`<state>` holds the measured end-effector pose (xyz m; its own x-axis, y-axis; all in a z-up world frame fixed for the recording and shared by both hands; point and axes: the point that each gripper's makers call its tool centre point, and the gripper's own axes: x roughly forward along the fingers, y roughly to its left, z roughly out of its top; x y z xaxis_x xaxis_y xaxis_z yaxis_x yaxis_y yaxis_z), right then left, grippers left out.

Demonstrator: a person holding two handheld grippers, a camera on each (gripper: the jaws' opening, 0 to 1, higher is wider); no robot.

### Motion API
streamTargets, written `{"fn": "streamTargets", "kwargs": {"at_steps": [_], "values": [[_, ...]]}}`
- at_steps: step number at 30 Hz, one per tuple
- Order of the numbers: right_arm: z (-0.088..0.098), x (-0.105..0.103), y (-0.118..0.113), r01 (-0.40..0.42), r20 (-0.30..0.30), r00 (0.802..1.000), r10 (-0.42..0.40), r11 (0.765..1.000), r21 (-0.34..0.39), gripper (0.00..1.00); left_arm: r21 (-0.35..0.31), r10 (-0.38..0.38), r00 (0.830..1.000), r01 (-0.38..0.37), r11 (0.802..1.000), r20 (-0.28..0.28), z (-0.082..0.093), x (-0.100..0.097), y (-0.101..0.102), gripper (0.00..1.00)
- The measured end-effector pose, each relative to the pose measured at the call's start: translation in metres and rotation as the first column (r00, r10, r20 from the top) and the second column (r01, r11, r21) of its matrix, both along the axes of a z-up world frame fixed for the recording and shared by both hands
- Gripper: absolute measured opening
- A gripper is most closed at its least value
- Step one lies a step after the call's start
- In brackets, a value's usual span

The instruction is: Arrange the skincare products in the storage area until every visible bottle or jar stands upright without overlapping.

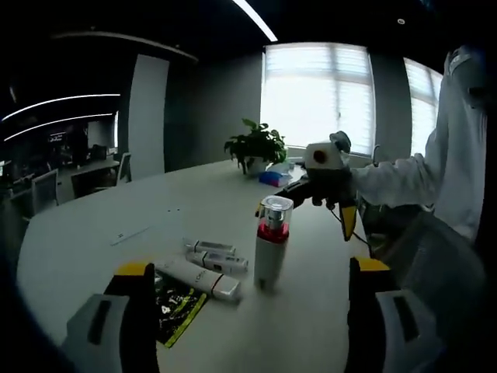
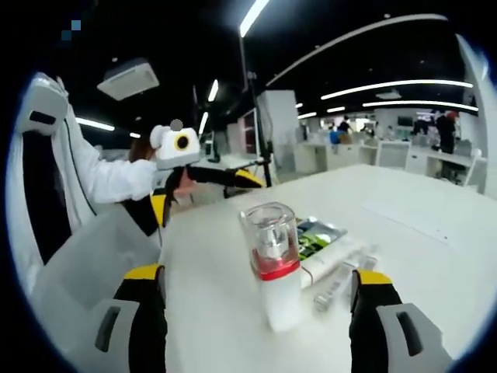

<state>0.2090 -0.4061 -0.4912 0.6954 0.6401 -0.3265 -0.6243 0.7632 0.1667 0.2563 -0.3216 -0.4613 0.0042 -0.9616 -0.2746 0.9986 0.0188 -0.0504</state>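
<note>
A white bottle [image 1: 271,247] with a red band and a clear cap stands upright on the pale table [image 1: 93,249], free of both tools. In the left gripper view the left gripper [image 1: 252,311] hovers low in front of it, its 2 yellow-tipped jaws spread wide with nothing between them. Just left of the bottle lie 2 small tubes [image 1: 216,256] and a larger white tube [image 1: 200,278], all flat on their sides, close together beside a black and yellow packet [image 1: 177,309].

The right gripper [image 2: 256,315] frames the same bottle [image 2: 273,268] in its own view — jaws wide apart, not touching it. Seen from the left side, the right gripper [image 1: 342,214] is held by a person in a white sleeve [image 1: 404,183], off to the bottle's right. A potted plant [image 1: 256,146] sits further back on the table — near the windows.
</note>
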Motion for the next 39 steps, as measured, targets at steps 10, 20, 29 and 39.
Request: {"fn": "streamTargets", "kwargs": {"at_steps": [10, 20, 29, 39], "values": [[0.005, -0.005, 0.004, 0.048, 0.004, 0.999, -0.048, 0.998, -0.027, 1.00, 0.035, 0.083, 0.996, -0.082, 0.996, -0.023, -0.007, 0.005, 0.024, 0.99], [0.005, -0.010, 0.007, 0.111, -0.018, 0.993, -0.113, 0.990, -0.086, 1.00, 0.054, 0.178, 0.982, -0.175, 0.983, -0.063, -0.008, 0.023, 0.052, 0.99], [0.009, -0.013, 0.010, 0.140, -0.021, 0.989, -0.143, 0.984, -0.112, 1.00, 0.048, 0.208, 0.978, -0.206, 0.977, -0.032, 0.000, 0.024, 0.064, 0.99], [0.013, -0.018, 0.015, 0.168, -0.019, 0.985, -0.172, 0.976, -0.138, 1.00, 0.067, 0.209, 0.978, -0.208, 0.976, -0.009, 0.002, 0.017, 0.071, 1.00]]}}
